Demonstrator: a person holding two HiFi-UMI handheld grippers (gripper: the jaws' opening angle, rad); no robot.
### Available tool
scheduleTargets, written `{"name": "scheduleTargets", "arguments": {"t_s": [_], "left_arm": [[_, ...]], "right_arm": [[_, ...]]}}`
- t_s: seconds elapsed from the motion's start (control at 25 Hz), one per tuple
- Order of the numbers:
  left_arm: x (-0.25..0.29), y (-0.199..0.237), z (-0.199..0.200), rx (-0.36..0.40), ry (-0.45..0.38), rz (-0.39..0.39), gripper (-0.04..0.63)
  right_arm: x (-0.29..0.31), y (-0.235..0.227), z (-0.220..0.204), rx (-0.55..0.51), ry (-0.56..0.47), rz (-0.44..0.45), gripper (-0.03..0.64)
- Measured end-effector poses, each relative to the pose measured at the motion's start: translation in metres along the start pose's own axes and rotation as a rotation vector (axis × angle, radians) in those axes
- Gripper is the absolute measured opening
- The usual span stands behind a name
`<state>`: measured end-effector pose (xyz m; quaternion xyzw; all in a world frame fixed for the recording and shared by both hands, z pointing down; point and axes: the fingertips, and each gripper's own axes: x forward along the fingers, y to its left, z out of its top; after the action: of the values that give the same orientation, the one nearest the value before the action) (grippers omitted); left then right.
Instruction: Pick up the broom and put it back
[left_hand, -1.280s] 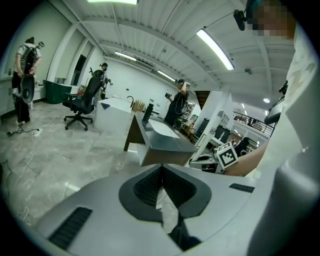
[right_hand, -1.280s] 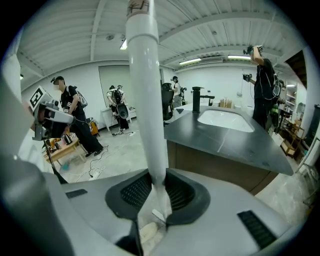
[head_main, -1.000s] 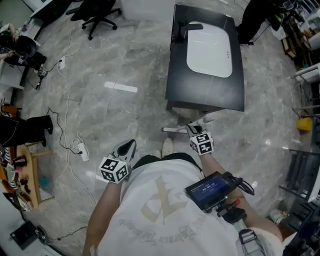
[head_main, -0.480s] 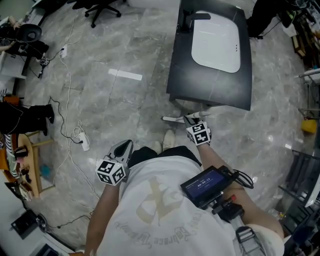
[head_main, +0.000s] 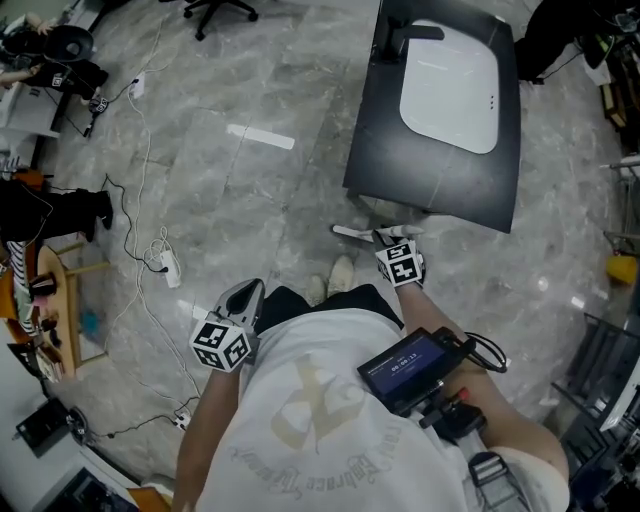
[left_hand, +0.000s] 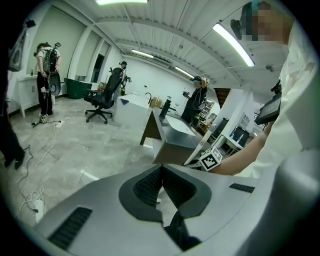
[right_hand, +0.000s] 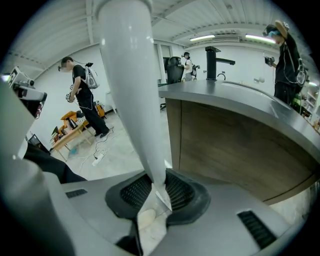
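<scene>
Gripping white broom handle (right_hand: 131, 90): right gripper (head_main: 390, 243), centre frame beside dark counter (head_main: 440, 190) | left gripper (head_main: 248, 298): jaws pressed together, empty, lower left

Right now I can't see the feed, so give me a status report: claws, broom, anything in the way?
Right claw shut on the white broom handle. Left claw shut, empty. Dark sink counter close beside the handle.
</scene>
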<state>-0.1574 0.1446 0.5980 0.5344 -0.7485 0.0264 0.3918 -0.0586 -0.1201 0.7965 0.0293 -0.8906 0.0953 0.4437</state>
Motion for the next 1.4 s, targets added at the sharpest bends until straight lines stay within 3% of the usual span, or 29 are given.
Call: {"name": "scheduleTargets", "arguments": {"t_s": [0.32,1.4], "left_arm": [[0.003,0.003,0.007,0.005,0.001,0.021,0.012],[0.018,-0.005,0.022,0.037,0.022,0.011,0.012]], "right_arm": [[0.007,-0.01,0.01,-0.019,-0.008,0.029,0.097],[0.027,-0.042,0.029,0.128,-0.025,0.047,0.121]]}}
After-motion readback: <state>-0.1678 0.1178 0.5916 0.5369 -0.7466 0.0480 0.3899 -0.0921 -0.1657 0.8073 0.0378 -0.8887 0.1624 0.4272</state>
